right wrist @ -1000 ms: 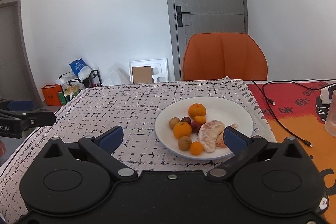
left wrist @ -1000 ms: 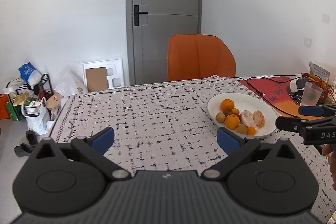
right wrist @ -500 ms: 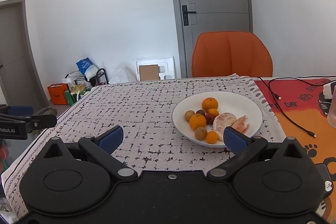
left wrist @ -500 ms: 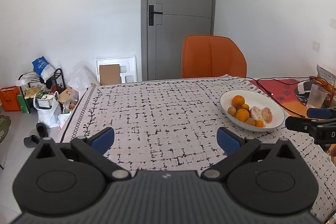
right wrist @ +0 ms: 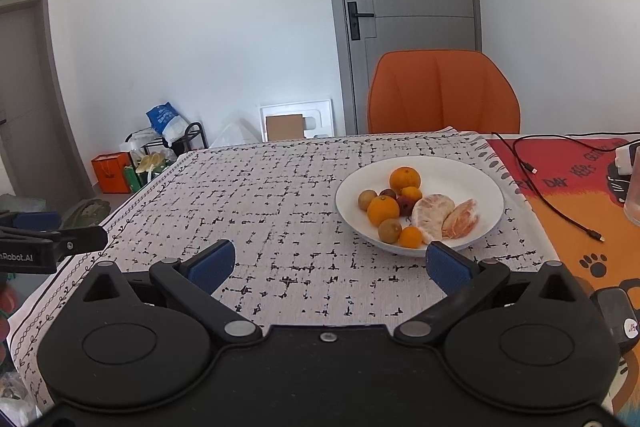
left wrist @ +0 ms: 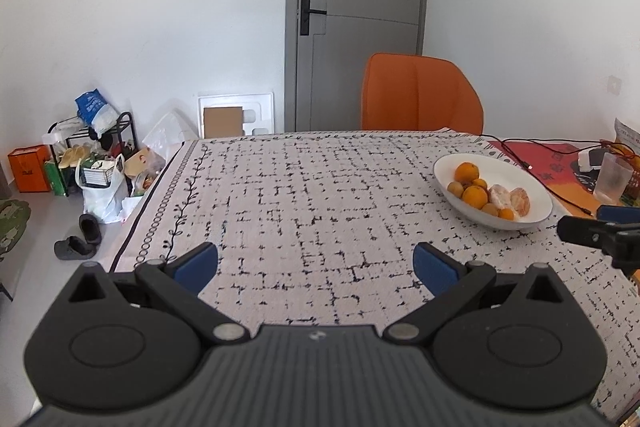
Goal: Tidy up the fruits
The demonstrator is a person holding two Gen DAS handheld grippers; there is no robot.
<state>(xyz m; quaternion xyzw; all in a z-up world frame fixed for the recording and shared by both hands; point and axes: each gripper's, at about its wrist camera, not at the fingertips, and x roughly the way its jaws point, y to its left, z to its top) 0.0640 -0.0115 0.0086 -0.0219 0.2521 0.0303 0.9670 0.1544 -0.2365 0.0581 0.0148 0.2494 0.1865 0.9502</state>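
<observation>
A white plate (right wrist: 472, 179) (left wrist: 536, 199) on the patterned tablecloth holds several fruits: oranges (right wrist: 405, 178), small brown kiwis (right wrist: 390, 230), dark red fruits (right wrist: 405, 205) and peeled citrus pieces (right wrist: 434, 213). My right gripper (right wrist: 328, 267) is open just in front of the plate, nothing between its blue pads. My left gripper (left wrist: 316, 267) is open above bare cloth, left of the plate. Each gripper's fingers show at the edge of the other's view: the right one's fingers (left wrist: 592, 233) and the left one's fingers (right wrist: 60, 241).
An orange chair (right wrist: 444, 93) stands behind the table, before a grey door. A red and orange mat (right wrist: 576, 187) with a black cable (right wrist: 560, 215) and a clear cup (left wrist: 612, 179) lies right of the plate. Bags, a rack and slippers (left wrist: 80, 239) clutter the floor left.
Both grippers have drawn back and risen from the table, so the plate looks smaller and farther. The jaws stay open and the fruits have not moved.
</observation>
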